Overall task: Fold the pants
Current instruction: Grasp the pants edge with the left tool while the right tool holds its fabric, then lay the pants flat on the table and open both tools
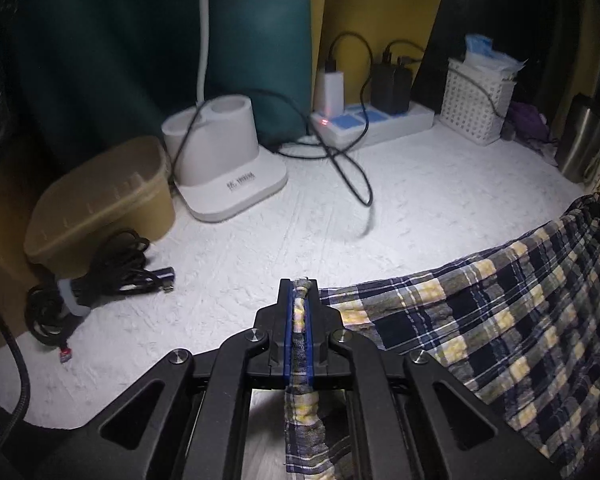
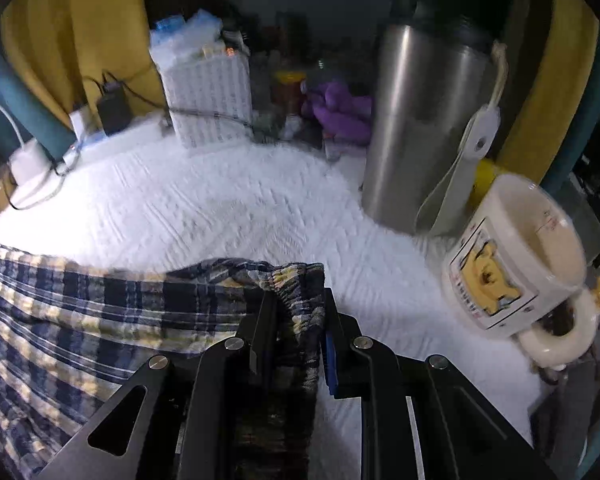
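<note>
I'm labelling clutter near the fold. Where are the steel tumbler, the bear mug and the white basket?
steel tumbler (image 2: 424, 120), right wrist view, middle of its metal wall.
bear mug (image 2: 496, 276), right wrist view, printed side.
white basket (image 1: 474, 100), left wrist view, front lattice wall.

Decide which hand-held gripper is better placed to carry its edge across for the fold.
Probably left: the left hand-held gripper pinches a thin edge of the pants over open mat; a mug and flask crowd the right.
</note>
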`<state>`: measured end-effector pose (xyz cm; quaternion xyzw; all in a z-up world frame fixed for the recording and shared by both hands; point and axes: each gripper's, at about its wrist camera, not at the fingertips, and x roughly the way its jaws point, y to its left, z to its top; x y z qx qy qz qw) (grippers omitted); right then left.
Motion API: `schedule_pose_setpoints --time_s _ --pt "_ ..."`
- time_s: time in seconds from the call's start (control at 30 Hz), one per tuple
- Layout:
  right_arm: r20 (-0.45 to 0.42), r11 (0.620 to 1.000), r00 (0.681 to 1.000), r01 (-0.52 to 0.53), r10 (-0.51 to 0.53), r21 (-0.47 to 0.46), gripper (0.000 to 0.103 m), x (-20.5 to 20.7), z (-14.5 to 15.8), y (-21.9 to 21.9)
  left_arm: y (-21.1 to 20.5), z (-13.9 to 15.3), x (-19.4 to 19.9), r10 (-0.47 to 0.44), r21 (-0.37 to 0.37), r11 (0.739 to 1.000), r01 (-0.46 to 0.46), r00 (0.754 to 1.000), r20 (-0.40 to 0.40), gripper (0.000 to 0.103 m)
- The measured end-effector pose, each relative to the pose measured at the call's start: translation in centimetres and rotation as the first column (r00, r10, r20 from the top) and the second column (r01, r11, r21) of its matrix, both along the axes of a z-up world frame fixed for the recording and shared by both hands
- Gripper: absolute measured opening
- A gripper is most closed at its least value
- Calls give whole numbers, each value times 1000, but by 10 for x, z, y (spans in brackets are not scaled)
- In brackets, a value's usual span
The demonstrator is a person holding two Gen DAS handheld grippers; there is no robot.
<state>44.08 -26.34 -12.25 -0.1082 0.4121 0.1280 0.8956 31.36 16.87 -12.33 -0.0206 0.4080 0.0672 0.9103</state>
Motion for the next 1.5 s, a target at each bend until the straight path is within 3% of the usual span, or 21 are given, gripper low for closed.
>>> schedule_pose_setpoints --time_s 0.07,0.1,0.13,0.2,0.23,0.3,0.37,0.43,0.5,0.6,0.77,0.9,1.0,1.07,1.17,1.5 --pt "-28 1000 1000 -3 2 -16 22 2 -6 -2 1 -8 5 2 -2 1000 -2 1000 -21 4" --pt "-27 1000 1000 4 -5 -27 30 3 -6 -3 2 -12 6 5 -1 1000 -5 999 -31 4" --pt "-11 999 1000 23 -23 -48 47 2 -4 -6 2 -14 7 2 -2 1000 -2 999 -36 4" --pt "7 996 999 50 -50 -79 68 2 -1 -11 3 -13 6 22 17 1000 -21 999 -38 9" --pt "8 996 999 54 -53 -73 69 1 2 -15 4 -11 5 27 20 999 -26 999 -35 10" --pt "8 997 999 48 -48 -60 69 -6 7 -20 6 -8 1 25 20 999 -25 999 -41 13" --pt "32 996 999 45 -43 -80 69 -17 13 -21 9 -3 -4 59 49 997 -57 997 -44 24" --pt "43 996 998 40 -37 -76 69 -24 16 -22 14 3 -12 79 52 996 -77 997 -21 51" --pt "64 998 998 32 -28 -61 69 -30 21 -22 18 11 -22 90 27 996 -90 996 12 62" --pt "80 1000 997 6 -4 -24 69 -39 25 -21 12 19 -36 72 14 997 -72 997 32 63" --pt "33 998 999 -45 44 52 70 -44 27 -22 -10 7 -43 -5 -6 1000 5 1000 -27 63" --pt "-27 990 999 -25 22 -138 69 -40 -3 -15 -15 -18 -36 8 26 1000 -5 993 -117 66" --pt "-17 994 1000 -7 6 -108 71 -44 0 -23 -5 -21 -39 42 -1 999 -43 994 -102 66" --pt "0 992 1000 9 -9 -127 71 -49 5 -25 -2 -19 -40 81 47 996 -76 992 -102 66" --pt "27 990 1000 13 -10 -141 72 -61 16 -27 4 -13 -47 100 40 995 -97 991 -94 65" --pt "148 989 989 47 -26 -144 74 -127 52 -50 -23 25 -104 34 16 999 -35 998 43 65"
